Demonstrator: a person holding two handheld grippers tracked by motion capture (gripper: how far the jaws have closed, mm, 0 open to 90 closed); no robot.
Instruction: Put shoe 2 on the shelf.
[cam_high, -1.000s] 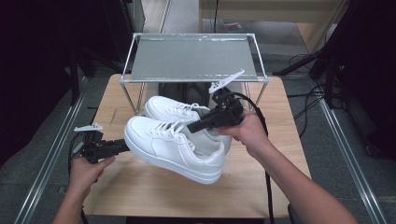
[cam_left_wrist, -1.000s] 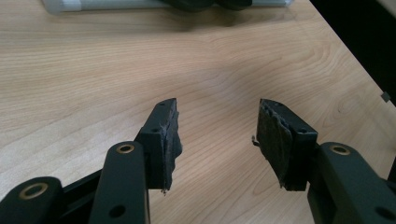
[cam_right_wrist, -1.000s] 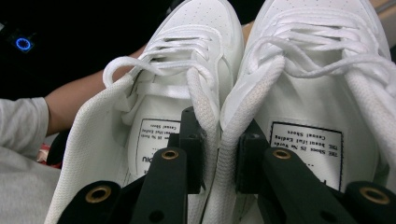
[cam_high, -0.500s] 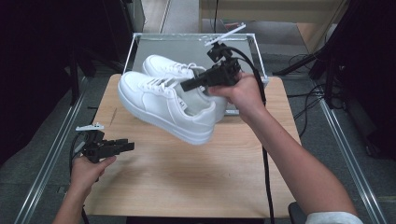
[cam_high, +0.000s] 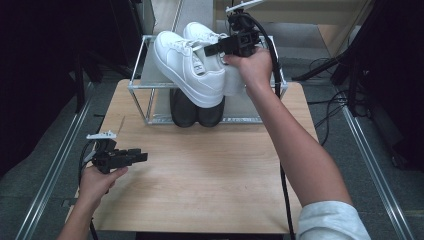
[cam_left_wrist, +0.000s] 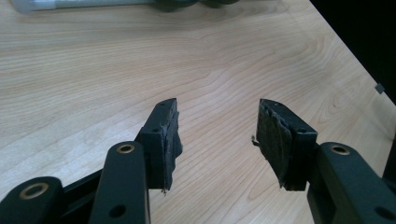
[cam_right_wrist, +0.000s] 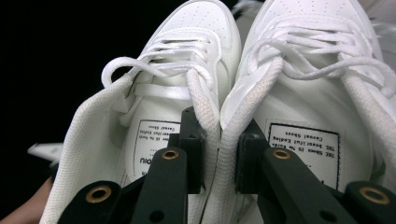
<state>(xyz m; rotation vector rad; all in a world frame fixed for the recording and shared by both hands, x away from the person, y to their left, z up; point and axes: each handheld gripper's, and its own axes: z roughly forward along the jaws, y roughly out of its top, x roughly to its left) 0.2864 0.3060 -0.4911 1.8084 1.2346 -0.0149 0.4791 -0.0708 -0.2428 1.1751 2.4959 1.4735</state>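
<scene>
Tabletop (cam_high: 210, 180): light wood, bare across its middle and near edge.
Rack (cam_high: 150, 102): metal-framed shelf standing at the tabletop's far edge, with a grey top deck.
Dark shoes (cam_high: 196, 111): a pair on the tabletop under the rack's deck, toes toward the near edge.
White sneakers (cam_high: 192, 62): both in the air at the rack's top deck, tilted, toes toward the far left corner; not yet set down.
Right tool (cam_high: 220, 49): clamped on the two inner collars of the white sneakers, pinching them together.
Left tool (cam_high: 141, 156): jaws apart and empty, low near the tabletop's left edge.
Progress: judged late; the pair is carried to the rack, and lowering it flat onto the deck and letting go remain.
</scene>
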